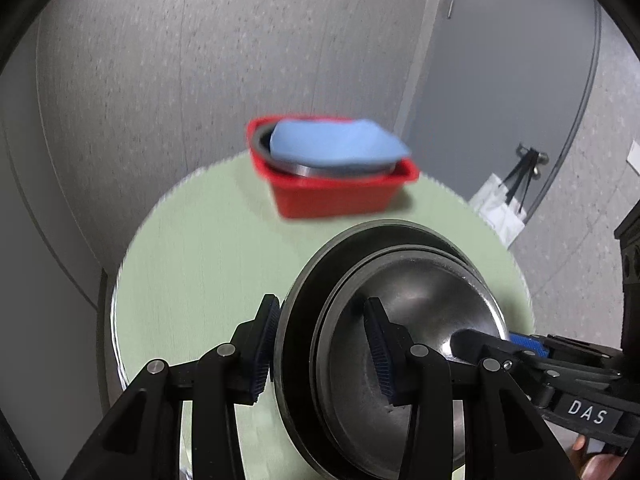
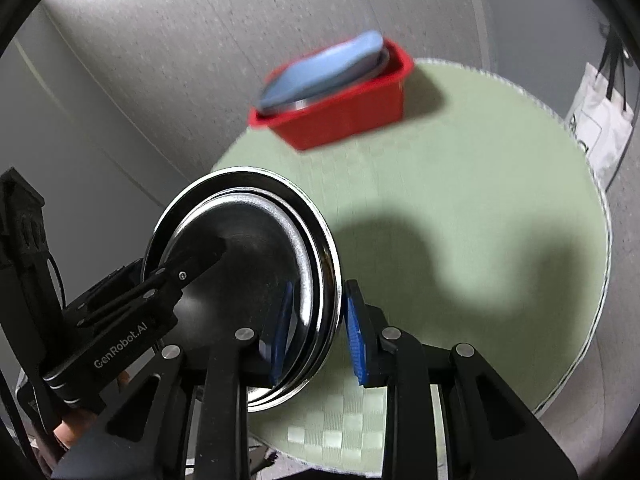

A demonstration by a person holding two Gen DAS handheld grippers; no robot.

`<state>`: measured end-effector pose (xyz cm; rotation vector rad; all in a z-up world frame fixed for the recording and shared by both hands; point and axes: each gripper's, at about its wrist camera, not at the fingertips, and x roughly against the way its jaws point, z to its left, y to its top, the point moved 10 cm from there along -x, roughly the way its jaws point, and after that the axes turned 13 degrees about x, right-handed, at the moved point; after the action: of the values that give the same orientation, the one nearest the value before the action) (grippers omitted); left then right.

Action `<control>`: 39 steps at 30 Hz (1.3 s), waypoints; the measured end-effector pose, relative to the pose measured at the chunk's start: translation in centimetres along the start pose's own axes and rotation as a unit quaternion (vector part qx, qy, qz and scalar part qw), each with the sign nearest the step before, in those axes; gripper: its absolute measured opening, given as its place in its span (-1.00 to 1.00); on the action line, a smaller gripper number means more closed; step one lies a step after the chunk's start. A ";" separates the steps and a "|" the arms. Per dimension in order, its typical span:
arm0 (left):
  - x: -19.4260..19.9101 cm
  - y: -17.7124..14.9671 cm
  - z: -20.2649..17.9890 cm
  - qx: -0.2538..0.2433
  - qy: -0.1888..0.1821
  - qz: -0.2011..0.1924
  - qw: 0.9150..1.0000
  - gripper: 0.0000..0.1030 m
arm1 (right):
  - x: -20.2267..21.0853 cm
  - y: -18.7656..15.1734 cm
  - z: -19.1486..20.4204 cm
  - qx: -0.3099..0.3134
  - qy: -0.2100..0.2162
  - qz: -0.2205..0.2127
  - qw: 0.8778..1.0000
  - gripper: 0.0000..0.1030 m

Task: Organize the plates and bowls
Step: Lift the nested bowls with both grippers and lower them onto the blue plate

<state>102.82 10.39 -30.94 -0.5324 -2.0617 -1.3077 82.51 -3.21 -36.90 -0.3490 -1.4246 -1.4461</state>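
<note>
A stack of steel bowls (image 1: 404, 320) is held tilted over the near part of the round green table (image 1: 200, 248). My left gripper (image 1: 324, 354) straddles the stack's left rim, one finger outside and one inside. My right gripper (image 2: 318, 334) straddles the opposite rim of the same stack (image 2: 248, 264), and shows in the left wrist view (image 1: 496, 344) at the right. A red bin (image 1: 340, 188) at the far side of the table holds a steel bowl with a blue plate (image 1: 336, 144) on top; it also shows in the right wrist view (image 2: 340, 108).
A grey wall stands behind the table. A white bag (image 1: 500, 208) hangs on a door at the right. The green mat (image 2: 460, 220) covers the table, whose edge curves close around the bin.
</note>
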 end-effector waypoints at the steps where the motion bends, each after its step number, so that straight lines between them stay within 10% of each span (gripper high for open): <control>1: 0.1 0.9 -0.5 0.000 -0.001 -0.006 1.000 -0.23 | 0.4 1.0 -0.2 0.002 0.002 -0.007 1.000 -0.49; 10: -1.5 9.9 -3.8 0.003 -0.009 -0.057 0.998 -0.23 | 2.3 12.0 -2.3 0.036 0.005 -0.060 0.998 -0.49; 23: -14.5 18.6 -4.4 0.016 0.014 -0.042 0.999 -0.23 | -5.0 22.1 -5.9 0.055 0.001 -0.051 0.997 -0.49; 39: -30.6 24.0 -3.7 0.030 0.040 0.036 0.998 -0.22 | -14.4 23.3 -10.2 0.052 -0.011 0.008 0.999 -0.49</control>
<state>141.01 17.12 -35.48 -0.5148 -1.9915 -1.2038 111.56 -0.18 -37.69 -0.3112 -1.5041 -1.3535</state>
